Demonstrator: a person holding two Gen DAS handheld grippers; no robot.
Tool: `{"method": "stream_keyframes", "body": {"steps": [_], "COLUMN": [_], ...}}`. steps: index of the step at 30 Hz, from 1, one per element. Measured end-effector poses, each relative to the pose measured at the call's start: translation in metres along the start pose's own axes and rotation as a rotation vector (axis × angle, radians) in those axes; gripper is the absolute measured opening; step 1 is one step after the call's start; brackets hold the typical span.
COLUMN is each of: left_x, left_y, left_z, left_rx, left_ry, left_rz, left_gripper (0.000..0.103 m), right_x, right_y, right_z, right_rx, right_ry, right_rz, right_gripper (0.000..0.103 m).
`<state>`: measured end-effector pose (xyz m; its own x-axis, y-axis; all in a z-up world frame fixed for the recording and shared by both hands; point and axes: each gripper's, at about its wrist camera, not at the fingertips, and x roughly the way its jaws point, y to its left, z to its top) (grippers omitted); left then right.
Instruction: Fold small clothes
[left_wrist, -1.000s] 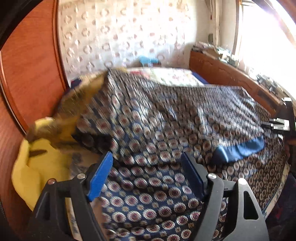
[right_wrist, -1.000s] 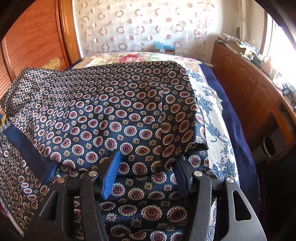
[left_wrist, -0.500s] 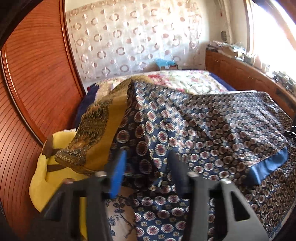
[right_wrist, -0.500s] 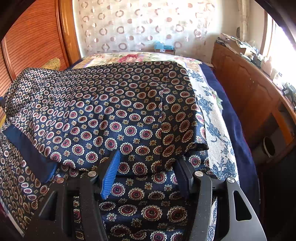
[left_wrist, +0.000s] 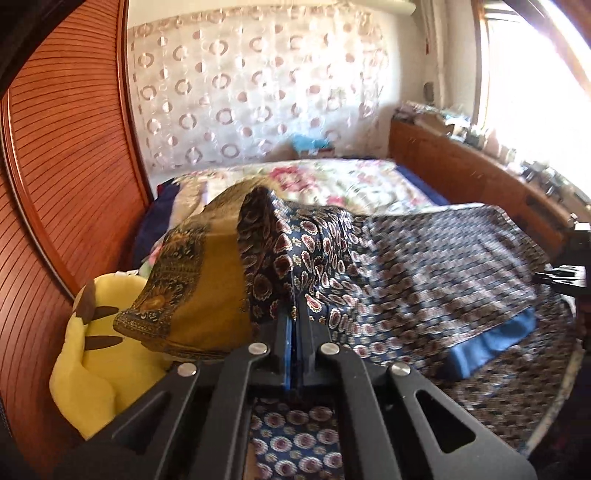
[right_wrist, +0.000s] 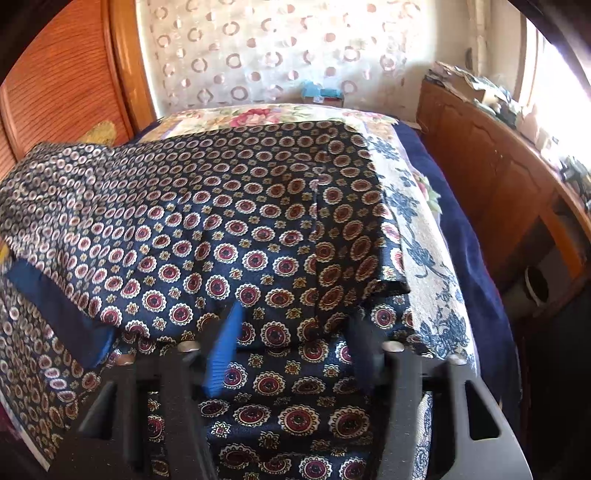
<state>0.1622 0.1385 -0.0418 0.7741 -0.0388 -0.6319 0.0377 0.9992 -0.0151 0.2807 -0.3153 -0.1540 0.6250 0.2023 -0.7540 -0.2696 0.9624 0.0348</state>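
Two grippers work over a bed. The left gripper has its jaws just closed tight on a fold of the navy garment, raised beside a mustard cloth. The right gripper has been closing too; its jaws stand apart over the garment's near edge, pads not pressing it. The garment lies spread across the bed. A yellow plush sits at the left by the wooden headboard; a wooden cabinet flanks the right.

A floral-covered bed carries the navy patterned garment.
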Motion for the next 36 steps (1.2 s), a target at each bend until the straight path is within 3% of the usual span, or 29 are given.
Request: {"method": "stream_keyframes", "body": {"steps": [3, 12, 20, 25, 28, 36], "left_x": [-0.014, -0.047, -0.061, -0.054, -0.042, -0.039], "left_y": [-0.007, -0.004, 0.008, 0.005, 0.009, 0.013], "left_z": [0.002, -0.007, -0.040, -0.083, -0.104, -0.113], "left_rx": [0.006, -0.036, -0.092, -0.059, -0.086, -0.120], "left_ry": [-0.023, -0.060, -0.011, 0.068, 0.122, 0.128], "left_rz": [-0.044, -0.111, -0.150, -0.072, -0.064, -0.083], "left_gripper": [0.000, 0.000, 0.000, 0.000, 0.000, 0.000], "right_x": [-0.006, -0.065, -0.115, -0.122, -0.111, -0.089], "right_y": [-0.007, -0.016, -0.036, -0.041, -0.039, -0.035], "right_z": [0.005, 0.000, -0.006, -0.032, -0.053, -0.074], "right_rx": [0.047, 0.084, 0.076, 0.100, 0.100, 0.087], "right_ry": [-0.030, -0.190, -0.260, -0.229, -0.176, -0.103], "right_rz": [0.045, 0.102, 0.102, 0.114, 0.096, 0.049], "right_gripper": [0.003, 0.001, 0.001, 0.001, 0.001, 0.001]}}
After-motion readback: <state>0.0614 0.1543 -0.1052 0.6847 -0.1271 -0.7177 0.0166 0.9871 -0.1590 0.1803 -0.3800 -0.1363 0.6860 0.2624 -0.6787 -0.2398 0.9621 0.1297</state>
